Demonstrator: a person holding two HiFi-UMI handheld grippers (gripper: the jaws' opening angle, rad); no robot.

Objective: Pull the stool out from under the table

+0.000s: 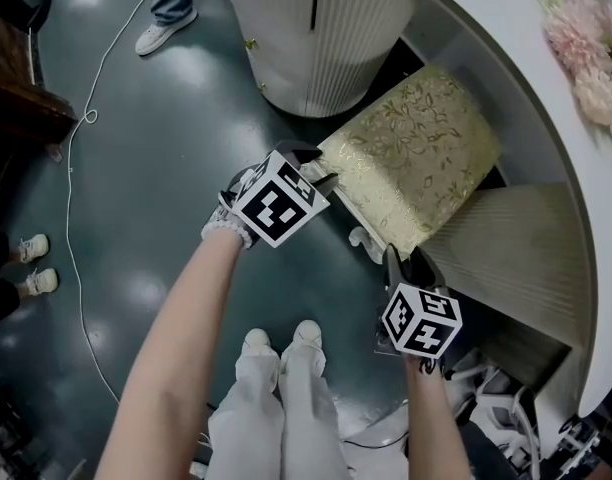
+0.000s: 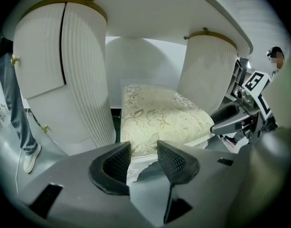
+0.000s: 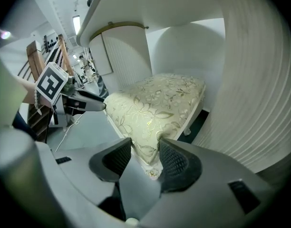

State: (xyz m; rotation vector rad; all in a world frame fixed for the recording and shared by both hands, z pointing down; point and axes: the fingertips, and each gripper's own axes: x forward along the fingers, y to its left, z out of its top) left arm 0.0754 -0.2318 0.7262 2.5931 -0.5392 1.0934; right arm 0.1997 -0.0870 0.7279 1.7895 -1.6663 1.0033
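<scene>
The stool [image 1: 416,153] has a cream-gold floral cushion and white legs, and stands partly out from under the white table [image 1: 506,28], between its two ribbed pedestals. My left gripper [image 1: 321,171] is at the stool's left front corner, where the cushion edge [image 2: 140,144] sits between its pads with the jaws closed on it. My right gripper [image 1: 394,260] holds the near right corner, and the cushion's tip [image 3: 148,148] is pinched between its jaws. The right gripper [image 2: 228,120] shows at the stool's far side in the left gripper view. The left gripper [image 3: 86,101] shows likewise in the right gripper view.
Ribbed pedestals [image 1: 316,38] [image 1: 516,253] flank the stool closely. Pink flowers [image 1: 586,48] lie on the tabletop. A white cable [image 1: 76,218] runs across the dark floor. A bystander's shoe [image 1: 161,36] is at the top, other shoes [image 1: 31,263] at the left, my own feet [image 1: 281,346] below.
</scene>
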